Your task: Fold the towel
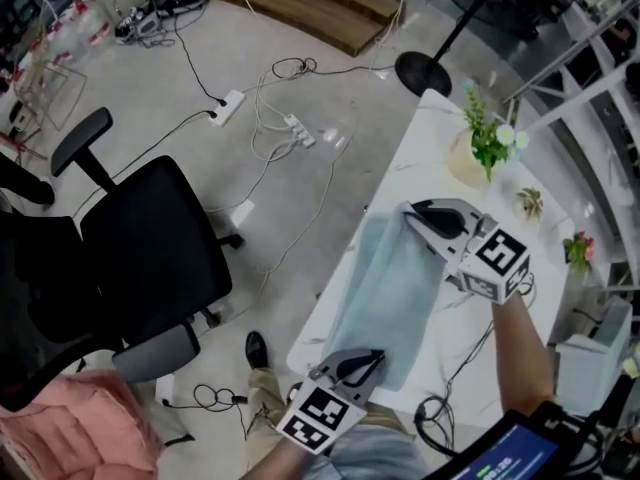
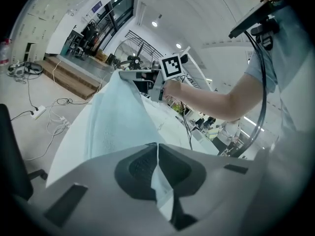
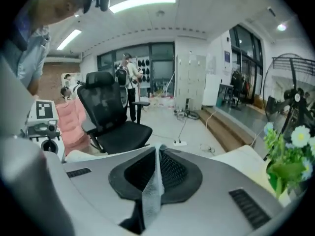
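Observation:
A light blue towel [image 1: 385, 293] lies lengthwise on the white table [image 1: 430, 128]. My left gripper [image 1: 365, 360] is at the towel's near end, shut on a corner of it; in the left gripper view a strip of cloth [image 2: 160, 178] is pinched between the pads of that gripper [image 2: 157, 146]. The right gripper [image 1: 410, 211] is at the far end, shut on the towel's far edge. In the right gripper view a fold of towel [image 3: 152, 191] runs between the closed pads of this gripper [image 3: 157, 149]. From the left gripper view the towel [image 2: 115, 117] stretches up toward the right gripper [image 2: 125, 73].
A vase of green and white flowers [image 1: 482, 143] and small potted plants [image 1: 528, 203] stand at the table's far end. A black office chair [image 1: 150, 248] is left of the table. Power strips and cables [image 1: 265, 118] lie on the floor, with a lamp base [image 1: 423, 73] nearby.

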`<state>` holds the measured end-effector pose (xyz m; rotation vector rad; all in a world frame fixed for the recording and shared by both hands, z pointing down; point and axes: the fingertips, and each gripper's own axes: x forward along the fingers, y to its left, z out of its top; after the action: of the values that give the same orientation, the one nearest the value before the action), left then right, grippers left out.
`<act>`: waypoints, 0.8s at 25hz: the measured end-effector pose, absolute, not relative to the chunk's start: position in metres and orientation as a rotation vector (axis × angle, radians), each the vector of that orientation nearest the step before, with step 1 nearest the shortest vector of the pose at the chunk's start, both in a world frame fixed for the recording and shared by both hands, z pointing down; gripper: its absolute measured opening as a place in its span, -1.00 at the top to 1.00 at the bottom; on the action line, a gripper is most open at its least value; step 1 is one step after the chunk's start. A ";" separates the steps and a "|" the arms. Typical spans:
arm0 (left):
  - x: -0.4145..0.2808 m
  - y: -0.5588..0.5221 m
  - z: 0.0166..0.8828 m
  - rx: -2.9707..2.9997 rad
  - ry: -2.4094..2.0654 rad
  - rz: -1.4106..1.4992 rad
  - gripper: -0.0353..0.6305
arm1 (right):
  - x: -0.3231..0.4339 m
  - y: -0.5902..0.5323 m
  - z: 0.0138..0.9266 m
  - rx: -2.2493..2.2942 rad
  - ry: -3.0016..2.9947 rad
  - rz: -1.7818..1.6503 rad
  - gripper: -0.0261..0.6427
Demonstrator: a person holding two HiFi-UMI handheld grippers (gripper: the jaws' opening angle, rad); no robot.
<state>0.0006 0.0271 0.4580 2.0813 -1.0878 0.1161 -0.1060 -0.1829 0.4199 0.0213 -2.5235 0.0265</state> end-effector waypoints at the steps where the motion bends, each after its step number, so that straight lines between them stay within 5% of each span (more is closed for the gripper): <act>1: 0.002 0.028 0.459 2.086 -1.085 0.122 0.85 | -0.110 -0.181 0.409 0.013 -2.565 -0.005 0.80; 15: -0.004 0.032 0.457 2.061 -1.102 0.109 0.85 | -0.174 -0.168 0.509 -0.092 -2.323 -0.223 0.81; 16: -0.004 0.031 0.457 2.058 -1.105 0.107 0.85 | -0.175 -0.171 0.507 -0.091 -2.337 -0.174 0.78; 18: -0.006 0.031 0.459 2.050 -1.110 0.109 0.85 | -0.172 -0.184 0.486 -0.057 -2.401 -0.034 0.37; 20: -0.006 0.030 0.459 2.041 -1.107 0.118 0.85 | -0.156 -0.206 0.450 0.049 -2.486 0.055 0.31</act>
<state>-0.0058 0.0304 0.4595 2.0413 -1.1066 0.1178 -0.1558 -0.2063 0.4501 0.0494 -2.4858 0.0547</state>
